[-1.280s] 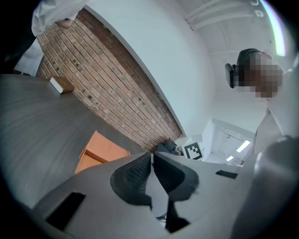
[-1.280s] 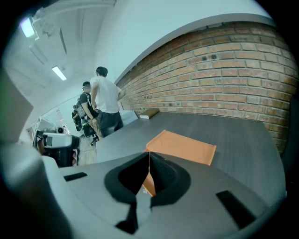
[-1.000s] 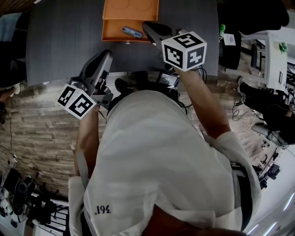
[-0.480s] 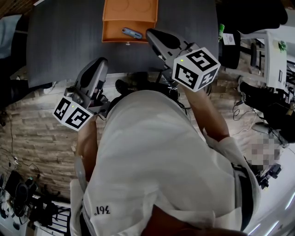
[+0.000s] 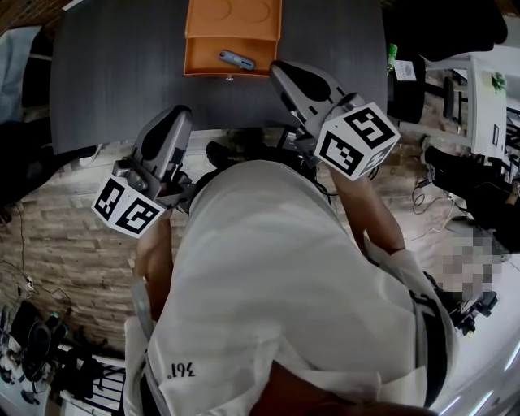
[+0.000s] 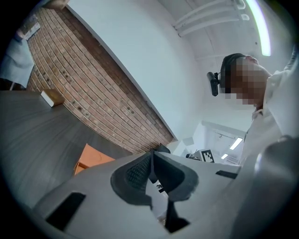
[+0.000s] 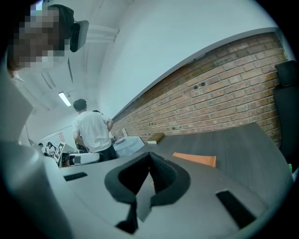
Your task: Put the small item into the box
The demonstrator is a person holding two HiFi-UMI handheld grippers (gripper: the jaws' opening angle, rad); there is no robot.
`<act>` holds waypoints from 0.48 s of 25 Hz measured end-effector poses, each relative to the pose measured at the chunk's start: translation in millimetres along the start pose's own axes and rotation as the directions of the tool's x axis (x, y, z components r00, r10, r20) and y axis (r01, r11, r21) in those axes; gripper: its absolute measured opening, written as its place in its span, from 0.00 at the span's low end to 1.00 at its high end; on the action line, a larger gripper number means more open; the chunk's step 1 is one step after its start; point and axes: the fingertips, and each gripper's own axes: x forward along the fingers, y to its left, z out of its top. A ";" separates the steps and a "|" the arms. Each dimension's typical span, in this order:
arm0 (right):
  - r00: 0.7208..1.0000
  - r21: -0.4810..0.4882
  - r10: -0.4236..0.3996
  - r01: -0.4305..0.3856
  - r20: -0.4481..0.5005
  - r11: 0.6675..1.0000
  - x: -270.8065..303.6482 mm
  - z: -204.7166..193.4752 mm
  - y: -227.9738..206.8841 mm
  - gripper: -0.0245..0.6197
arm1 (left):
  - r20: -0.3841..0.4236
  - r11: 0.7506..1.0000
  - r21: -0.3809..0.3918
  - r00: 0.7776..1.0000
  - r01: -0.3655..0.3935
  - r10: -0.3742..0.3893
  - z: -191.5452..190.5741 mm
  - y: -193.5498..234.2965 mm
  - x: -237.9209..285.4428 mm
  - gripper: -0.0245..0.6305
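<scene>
At the far side of the dark grey tabletop (image 5: 106,73), an orange box (image 5: 233,16): two round outlines on its farther part, an open tray at its nearer part. Inside that tray, lying slantwise, the small item (image 5: 236,59), bluish grey, touched by neither tongs. Nearer the person, above the tabletop's front edge, the left tongs (image 5: 182,112), clenched and empty. In the left gripper view, pads (image 6: 133,175) pressed together at the tip with nothing between, aimed toward a brick wall (image 6: 93,93), a corner of the orange box showing at the left. Near the box's right front corner in the head view, the right tongs (image 5: 276,67), likewise clenched and empty. In the right gripper view, dark pads meeting at the tip, box and tabletop lying ahead. At the rear of each tool, a left marker cube (image 5: 126,205) and a right marker cube (image 5: 357,140). Farther off in the right gripper view, a standing person (image 7: 93,130) in a white shirt.
</scene>
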 end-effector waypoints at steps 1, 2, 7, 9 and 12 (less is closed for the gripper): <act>1.000 0.000 -0.005 0.005 0.003 1.000 -1.3 0.3 0.1 0.06 | -0.001 1.000 0.001 1.000 0.003 -0.003 0.4 -0.5 0.0 0.07; 1.000 -0.001 -0.008 0.008 0.006 1.000 -2.6 0.7 0.5 0.06 | -0.002 1.000 0.002 1.000 0.007 -0.007 0.9 -1.1 0.0 0.07; 1.000 -0.001 -0.013 0.013 0.016 1.000 -8.2 2.8 7.4 0.06 | -0.006 1.000 0.010 1.000 0.024 -0.024 3.3 -7.7 -3.6 0.07; 1.000 0.003 -0.017 0.017 0.018 1.000 -9.5 3.2 8.5 0.06 | -0.009 1.000 0.010 1.000 0.028 -0.028 3.8 -8.9 -4.3 0.07; 0.999 0.025 -0.024 0.023 0.026 0.999 -11.7 3.6 8.2 0.06 | -0.016 0.999 0.008 0.999 0.037 -0.037 4.1 -10.8 -5.2 0.07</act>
